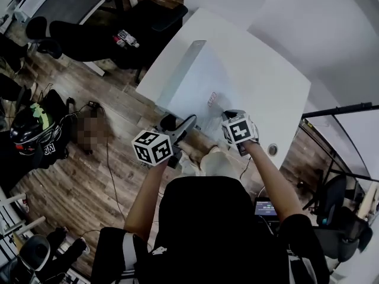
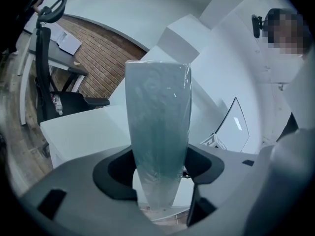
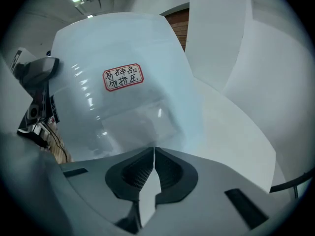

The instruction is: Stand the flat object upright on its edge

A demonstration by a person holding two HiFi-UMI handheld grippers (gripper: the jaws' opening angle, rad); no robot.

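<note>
The flat panel (image 1: 204, 81), white and wrapped in clear film, lies over the white desk (image 1: 278, 87). Its broad face is turned up to the head view and a narrow grey side shows along its left. How far it is tipped off the desk cannot be told. Left of the desk are a wooden floor (image 1: 77, 176) and a dark office chair (image 1: 148, 22).

The left tool (image 1: 185, 126) is clenched on the panel's near left corner. In the left gripper view the panel (image 2: 157, 127) runs edge-on straight away from the camera, with the left tool (image 2: 158, 181) pressing on it from both sides.

A red-bordered label (image 3: 123, 77) sits on the panel's face (image 3: 128, 43).

The right tool (image 1: 230, 115) meets the panel's near right edge. In its own view the right tool (image 3: 153, 154) is closed, jaws all but touching right at that edge. Whether they pinch the film cannot be told.
</note>
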